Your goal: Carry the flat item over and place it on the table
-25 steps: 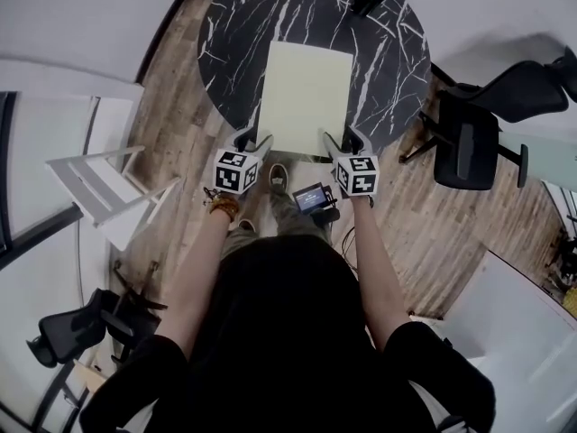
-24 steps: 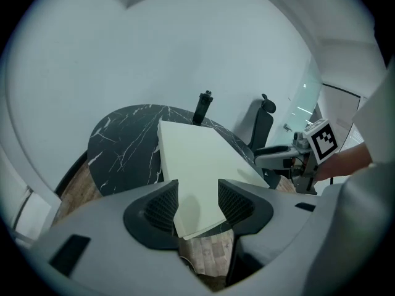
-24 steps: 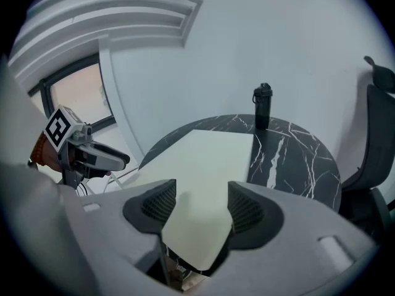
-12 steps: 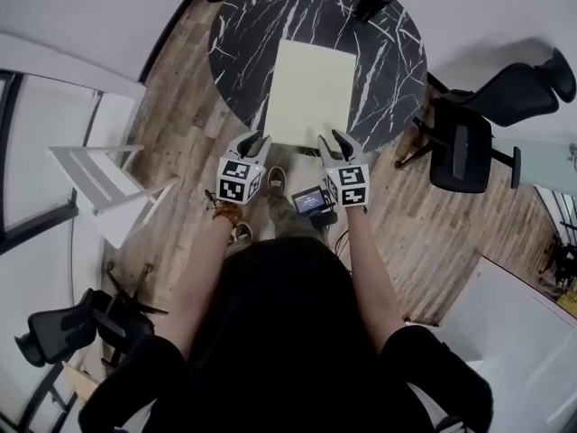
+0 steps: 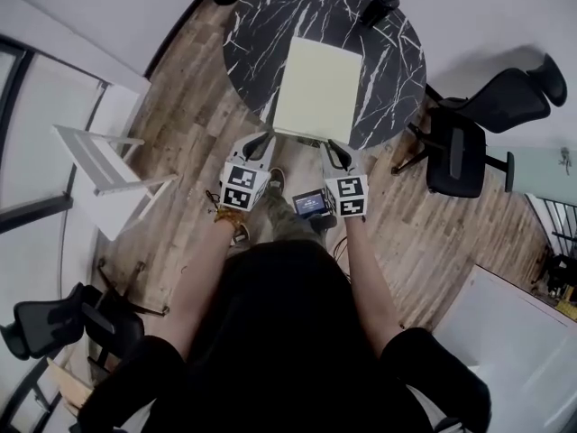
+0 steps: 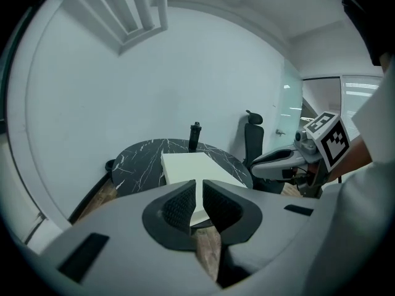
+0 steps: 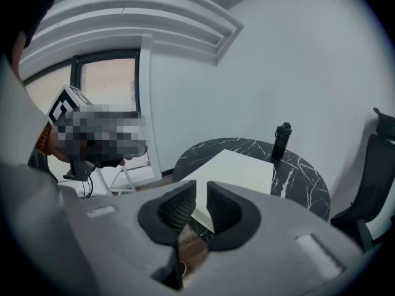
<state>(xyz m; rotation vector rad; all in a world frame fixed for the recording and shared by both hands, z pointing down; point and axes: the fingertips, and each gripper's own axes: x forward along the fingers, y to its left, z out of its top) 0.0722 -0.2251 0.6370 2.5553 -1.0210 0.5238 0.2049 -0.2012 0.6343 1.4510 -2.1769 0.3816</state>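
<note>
- Since the earlier frame, both grippers have drawn back from the worktop (image 5: pixel 388 70), their jaws just closing with nothing between them.
- Head view: the pale flat item (image 5: pixel 317 88) lies flat on the dark marbled worktop, its near edge at the near rim. The left gripper (image 5: pixel 257 141) and right gripper (image 5: pixel 338 150) hover just short of it, not touching.
- Gripper views only: each gripper's jaws are down to a narrow slit, empty.
- The gripper views also show the bottle (image 7: pixel 281 140) upright beyond the item.
</note>
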